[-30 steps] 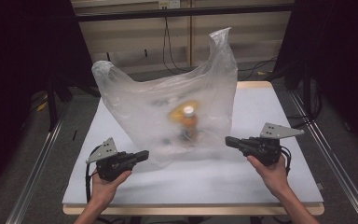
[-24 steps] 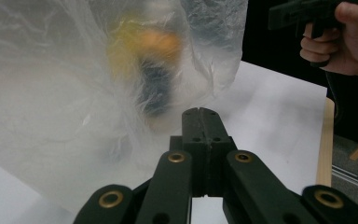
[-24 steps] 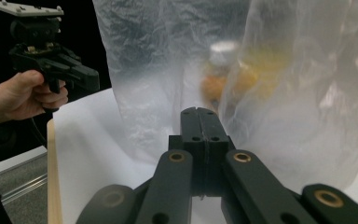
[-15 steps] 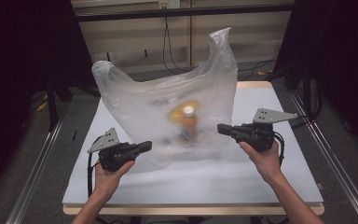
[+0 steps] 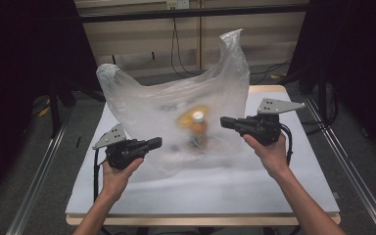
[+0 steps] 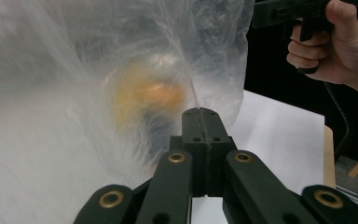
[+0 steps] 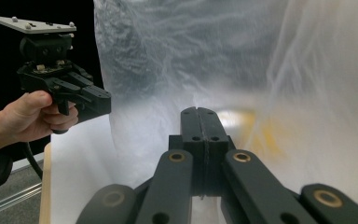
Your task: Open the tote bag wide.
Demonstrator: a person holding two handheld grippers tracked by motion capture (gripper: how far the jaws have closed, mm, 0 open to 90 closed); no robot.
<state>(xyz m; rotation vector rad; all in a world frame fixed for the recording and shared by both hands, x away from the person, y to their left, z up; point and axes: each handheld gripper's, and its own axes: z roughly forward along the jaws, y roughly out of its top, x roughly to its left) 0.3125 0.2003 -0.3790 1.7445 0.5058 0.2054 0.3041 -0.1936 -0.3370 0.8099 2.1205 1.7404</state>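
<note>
Room: dark around me, pale slatted wall and hanging cables beyond the far edge of the table [image 5: 293, 161], which carries a white sheet.
Bag: the large clear plastic bag [image 5: 142, 105] stands puffed up at the middle of the table, one corner peaking high on my right side; it sits between my two grippers.
Bottle: a small bottle [image 5: 199, 128] with a pale cap and amber contents stands upright inside the bag, blurred by the film, nearer my right gripper.
Left gripper: my left gripper [image 5: 155, 143] points at the bag's lower left flank, jaws pressed together with nothing between them; I cannot tell if the tip touches the film.
Right gripper: my right gripper [image 5: 223, 122] points in from the other side, jaws likewise closed and empty, just beside the bag wall.
Risk, jaws: closed like this I cannot pinch the film; I judge a push would only dent or shove the bag.
Risk, bottle: a shove from the right could tip the bottle over inside.
Risk, film: thin plastic may slip or tear if I grab too little.
Risk, sight: the cloudy film hides the bottle's exact place, so I could misjudge my reach.
</note>
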